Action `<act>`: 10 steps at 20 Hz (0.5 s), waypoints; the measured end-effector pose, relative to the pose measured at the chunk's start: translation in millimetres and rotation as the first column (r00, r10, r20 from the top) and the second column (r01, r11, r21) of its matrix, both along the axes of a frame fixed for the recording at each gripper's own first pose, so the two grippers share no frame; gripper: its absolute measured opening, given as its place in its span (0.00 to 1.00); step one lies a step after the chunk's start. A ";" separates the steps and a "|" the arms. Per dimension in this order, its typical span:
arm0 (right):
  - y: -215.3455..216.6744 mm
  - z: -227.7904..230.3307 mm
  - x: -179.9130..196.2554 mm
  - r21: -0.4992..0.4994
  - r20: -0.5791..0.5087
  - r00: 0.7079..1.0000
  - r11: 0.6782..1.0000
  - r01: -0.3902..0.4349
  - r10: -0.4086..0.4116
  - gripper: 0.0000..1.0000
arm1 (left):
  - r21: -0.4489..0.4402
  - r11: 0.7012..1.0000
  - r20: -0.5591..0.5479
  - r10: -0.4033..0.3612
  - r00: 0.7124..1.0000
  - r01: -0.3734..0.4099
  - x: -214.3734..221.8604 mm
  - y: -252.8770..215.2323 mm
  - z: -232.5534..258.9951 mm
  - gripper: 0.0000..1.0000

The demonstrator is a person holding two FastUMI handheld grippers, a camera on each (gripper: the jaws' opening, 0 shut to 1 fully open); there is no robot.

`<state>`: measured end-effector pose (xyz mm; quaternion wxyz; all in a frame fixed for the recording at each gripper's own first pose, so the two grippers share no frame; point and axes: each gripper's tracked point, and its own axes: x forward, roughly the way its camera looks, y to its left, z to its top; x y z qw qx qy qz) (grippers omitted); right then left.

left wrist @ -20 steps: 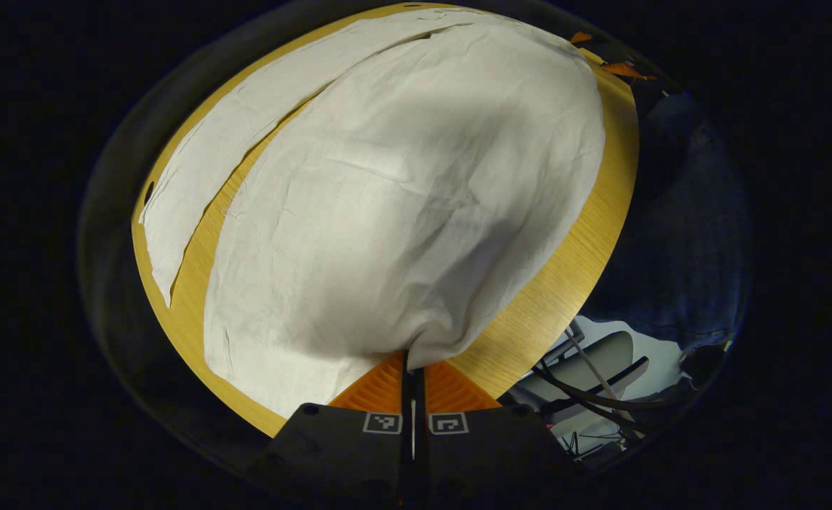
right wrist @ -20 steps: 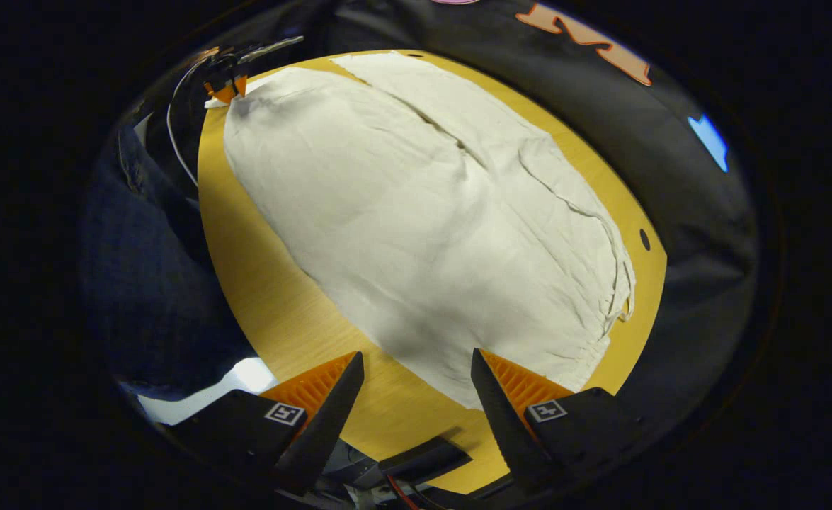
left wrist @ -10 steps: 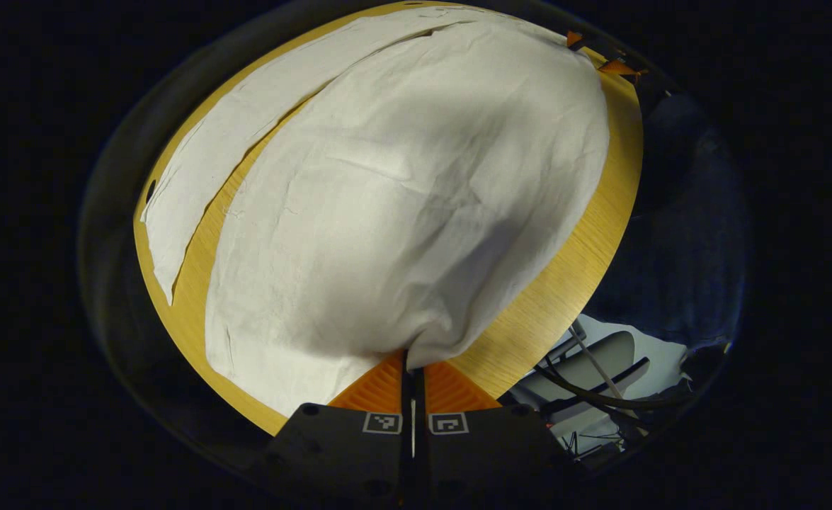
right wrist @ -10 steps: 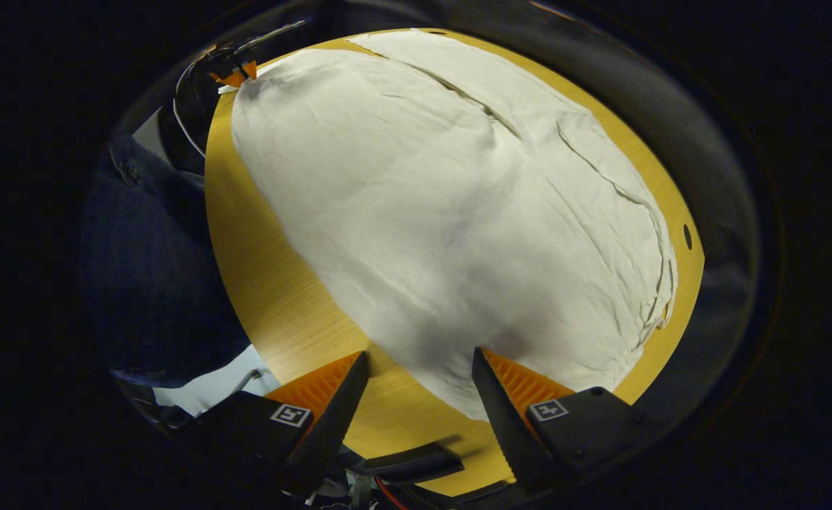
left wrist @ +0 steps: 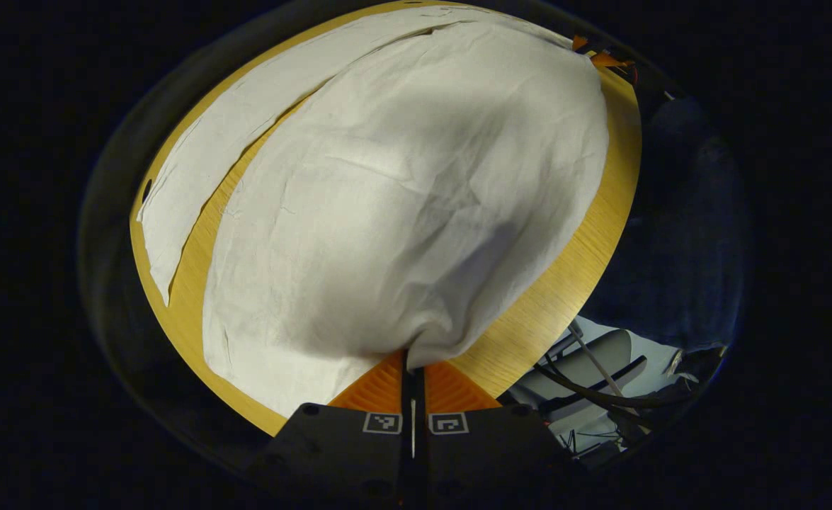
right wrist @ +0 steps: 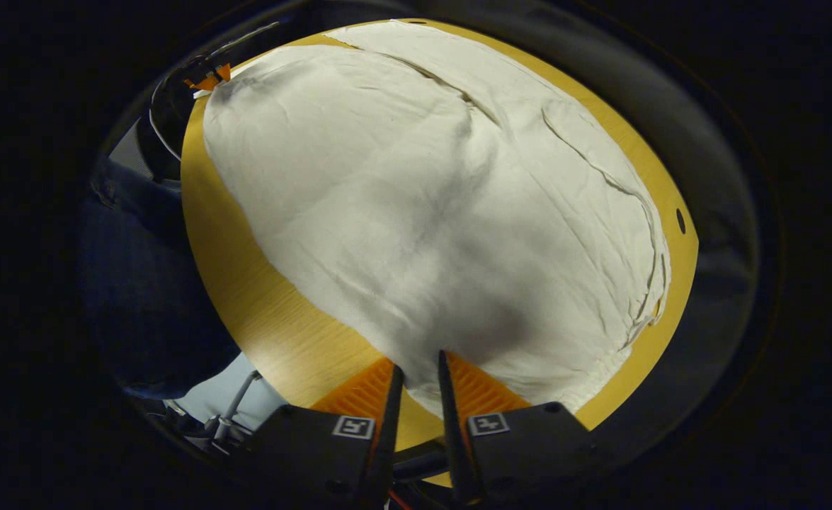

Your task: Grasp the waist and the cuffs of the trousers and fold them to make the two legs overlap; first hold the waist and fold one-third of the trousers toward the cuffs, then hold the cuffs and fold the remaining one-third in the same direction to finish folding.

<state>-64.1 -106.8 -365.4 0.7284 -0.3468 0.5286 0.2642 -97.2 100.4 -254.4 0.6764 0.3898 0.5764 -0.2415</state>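
Lying creased and pale on the bench [left wrist: 571,276], the trousers [left wrist: 387,198] sit pinched in the left gripper [left wrist: 413,365]; the right gripper [right wrist: 419,379] has its jaws narrowed around an edge, grip uncertain.

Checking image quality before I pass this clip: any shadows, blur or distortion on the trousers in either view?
Left gripper view: sharp; fisheye bulges the trousers and table; soft shadow above the left tool. Right gripper view: also sharp and bulged; a darker shadow lies on the cloth above the right tool.
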 end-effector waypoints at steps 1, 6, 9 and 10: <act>-0.3 0.2 -0.6 -0.009 0.015 1.000 1.000 0.008 -0.008 0.17 | -0.006 1.000 -0.002 0.002 1.000 -0.002 1.4 -1.8 -0.1 0.00; -1.6 3.9 1.9 -0.029 0.102 0.990 0.995 0.100 -0.096 0.04 | -0.077 0.996 0.005 0.034 0.999 -0.033 11.2 -14.6 -0.1 0.00; 0.5 11.6 5.4 0.009 0.160 0.960 0.973 0.231 -0.229 0.04 | -0.118 0.989 0.043 0.098 0.994 -0.093 27.5 -22.3 2.9 0.00; 1.0 16.3 7.2 0.020 0.175 0.949 0.964 0.264 -0.263 0.04 | -0.118 0.989 0.062 0.097 0.993 -0.089 34.5 -23.9 6.8 0.00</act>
